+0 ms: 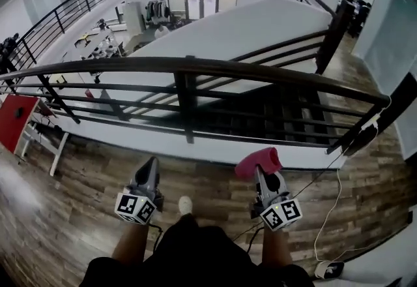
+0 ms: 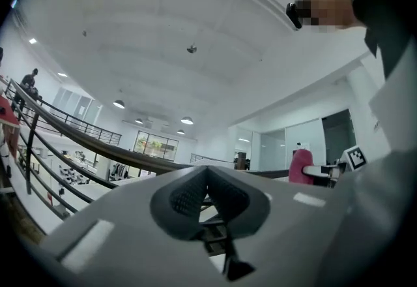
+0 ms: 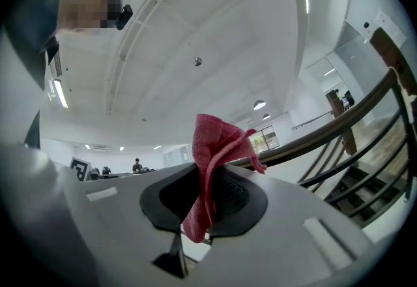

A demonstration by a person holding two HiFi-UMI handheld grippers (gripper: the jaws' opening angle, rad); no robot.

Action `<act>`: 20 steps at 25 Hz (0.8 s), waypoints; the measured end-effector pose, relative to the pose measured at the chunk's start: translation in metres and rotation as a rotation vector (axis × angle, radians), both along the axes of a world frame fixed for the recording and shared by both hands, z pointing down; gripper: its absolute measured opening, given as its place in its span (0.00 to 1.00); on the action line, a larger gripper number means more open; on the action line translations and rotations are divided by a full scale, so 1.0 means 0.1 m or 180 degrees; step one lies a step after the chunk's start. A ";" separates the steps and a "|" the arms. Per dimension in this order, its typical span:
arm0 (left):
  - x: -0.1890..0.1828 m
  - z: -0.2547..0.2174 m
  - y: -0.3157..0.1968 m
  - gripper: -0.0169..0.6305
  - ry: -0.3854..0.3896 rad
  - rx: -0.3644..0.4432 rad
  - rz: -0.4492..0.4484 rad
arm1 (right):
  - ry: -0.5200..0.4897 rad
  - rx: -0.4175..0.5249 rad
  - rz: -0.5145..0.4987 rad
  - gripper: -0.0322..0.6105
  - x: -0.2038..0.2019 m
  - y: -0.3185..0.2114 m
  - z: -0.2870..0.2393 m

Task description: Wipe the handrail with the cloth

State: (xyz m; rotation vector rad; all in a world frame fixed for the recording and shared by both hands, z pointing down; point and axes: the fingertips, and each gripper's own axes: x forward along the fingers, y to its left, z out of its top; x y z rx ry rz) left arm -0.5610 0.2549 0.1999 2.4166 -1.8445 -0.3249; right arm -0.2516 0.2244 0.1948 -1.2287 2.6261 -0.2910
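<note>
A dark curved handrail [image 1: 195,68] runs across the head view above black horizontal bars; it also shows in the left gripper view [image 2: 98,147] and the right gripper view [image 3: 326,135]. My right gripper [image 1: 259,165] is shut on a pink-red cloth [image 1: 257,162], held upright well below the rail and apart from it. In the right gripper view the cloth [image 3: 212,168] sticks up from between the jaws [image 3: 207,197]. My left gripper [image 1: 151,165] is shut and holds nothing, also below the rail; in its own view the jaws [image 2: 207,197] meet.
A dark newel post [image 1: 335,28] stands where the rail meets the stairs at the right. A white cable [image 1: 329,207] trails over the wooden floor [image 1: 78,181] on the right. Beyond the rail is an open drop to a lower floor with desks [image 1: 98,44]. My shoe [image 1: 186,205] shows between the grippers.
</note>
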 end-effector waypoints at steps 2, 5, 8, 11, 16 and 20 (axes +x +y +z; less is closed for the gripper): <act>0.02 0.01 -0.17 0.03 0.0031 -0.0017 0.0096 | 0.0062 -0.0009 0.0094 0.12 0.02 -0.02 -0.03; 0.23 0.11 -0.57 0.03 0.0041 0.0008 0.0233 | 0.0147 0.0002 0.0220 0.12 0.22 -0.23 0.04; 0.43 0.12 -1.05 0.03 0.0043 0.0133 0.0419 | 0.0197 0.0050 0.0349 0.12 0.37 -0.56 0.04; 0.48 -0.02 -1.48 0.03 0.0031 0.0299 0.0530 | 0.0239 0.0140 0.0361 0.12 0.28 -0.91 -0.06; 0.36 -0.21 -1.92 0.03 -0.0071 0.0475 0.0669 | 0.0319 0.0267 0.0193 0.12 -0.20 -1.46 -0.28; 0.13 -0.09 -2.11 0.03 -0.0071 0.0417 0.0673 | 0.0263 0.0243 -0.0002 0.12 -0.60 -1.82 -0.30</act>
